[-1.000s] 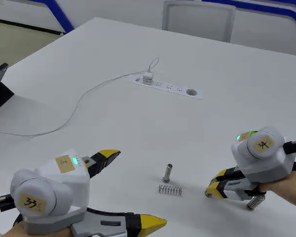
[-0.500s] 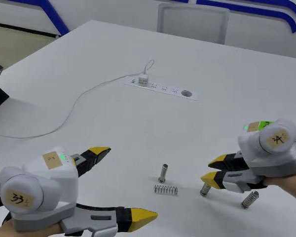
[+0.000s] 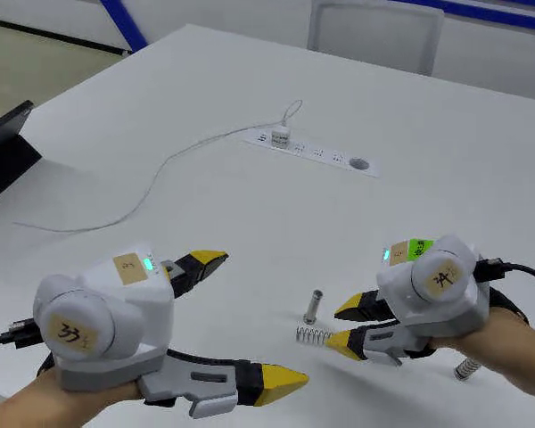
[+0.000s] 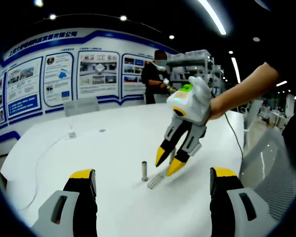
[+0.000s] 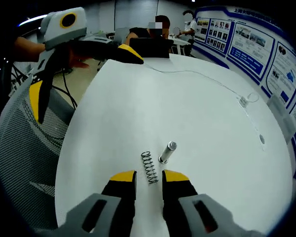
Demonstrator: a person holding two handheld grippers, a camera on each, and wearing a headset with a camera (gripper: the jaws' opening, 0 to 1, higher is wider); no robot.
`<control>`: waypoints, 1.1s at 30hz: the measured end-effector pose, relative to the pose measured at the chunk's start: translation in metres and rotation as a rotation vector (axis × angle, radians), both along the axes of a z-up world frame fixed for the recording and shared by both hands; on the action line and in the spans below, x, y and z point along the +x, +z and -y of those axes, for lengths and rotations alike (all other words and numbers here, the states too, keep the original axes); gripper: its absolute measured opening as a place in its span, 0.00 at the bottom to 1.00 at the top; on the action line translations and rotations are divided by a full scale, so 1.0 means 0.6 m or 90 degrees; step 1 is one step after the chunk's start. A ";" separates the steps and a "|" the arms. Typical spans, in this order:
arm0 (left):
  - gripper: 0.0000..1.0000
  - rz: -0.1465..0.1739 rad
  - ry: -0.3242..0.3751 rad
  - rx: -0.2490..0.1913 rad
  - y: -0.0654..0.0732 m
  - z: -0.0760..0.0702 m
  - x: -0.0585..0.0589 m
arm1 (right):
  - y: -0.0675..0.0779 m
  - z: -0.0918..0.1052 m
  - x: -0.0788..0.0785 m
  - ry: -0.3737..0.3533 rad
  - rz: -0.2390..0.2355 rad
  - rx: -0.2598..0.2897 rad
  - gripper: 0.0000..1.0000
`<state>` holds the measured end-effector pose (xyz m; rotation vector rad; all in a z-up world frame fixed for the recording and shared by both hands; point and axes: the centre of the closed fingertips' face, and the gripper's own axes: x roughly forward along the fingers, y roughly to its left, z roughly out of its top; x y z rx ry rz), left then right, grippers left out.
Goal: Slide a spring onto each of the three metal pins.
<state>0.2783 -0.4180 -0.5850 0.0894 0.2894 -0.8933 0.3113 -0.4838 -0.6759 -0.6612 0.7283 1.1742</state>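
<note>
While both tools hang low over the matte white worktop point(image 3: 250, 205), each shows the same build: a rounded grey-white plastic body, black tapered jaws and glossy yellow wedge tips.

Left tool point(image 3: 250, 321): released, jaws spread wide, nothing between them.

Right tool point(image 3: 339, 325): also released, its tips a narrow gap apart and pointing at the work.

Loose coil spring point(image 3: 310, 334) of thin bright wire: open-wound and straight, lying on its side on the worktop. One end lies just at the right tool's tips; contact cannot be told. In the right gripper view the coil spring point(image 5: 148, 167) lies directly ahead of the gap between the jaws.

Short cylindrical metal pin point(image 3: 313, 306): polished, upright and bare, just beside the coil spring on its far side.

Second coil point(image 3: 466, 368): tilted on the worktop near the person's right wrist, too small to tell whether a pin is inside.

Farther back lies a flat white power strip point(image 3: 312, 152) with a small white plug point(image 3: 281, 136) and a thin white cable point(image 3: 160, 174) curving leftward. A grey chair back point(image 3: 374, 31) stands at the far edge, a dark screen point(image 3: 4, 152) at the left edge. Blue-trimmed wall panels point(image 4: 64, 74) carry printed posters.
</note>
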 end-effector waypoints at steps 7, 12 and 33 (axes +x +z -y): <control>0.97 -0.006 -0.005 0.004 -0.005 0.002 0.001 | -0.029 0.005 0.005 0.023 -0.016 -0.032 0.18; 0.96 -0.013 -0.015 0.009 -0.012 0.005 -0.002 | -0.039 0.008 0.011 0.013 -0.034 -0.035 0.17; 0.87 -0.016 -0.042 0.006 -0.006 0.016 -0.009 | -0.039 0.000 0.000 -0.007 -0.056 -0.031 0.11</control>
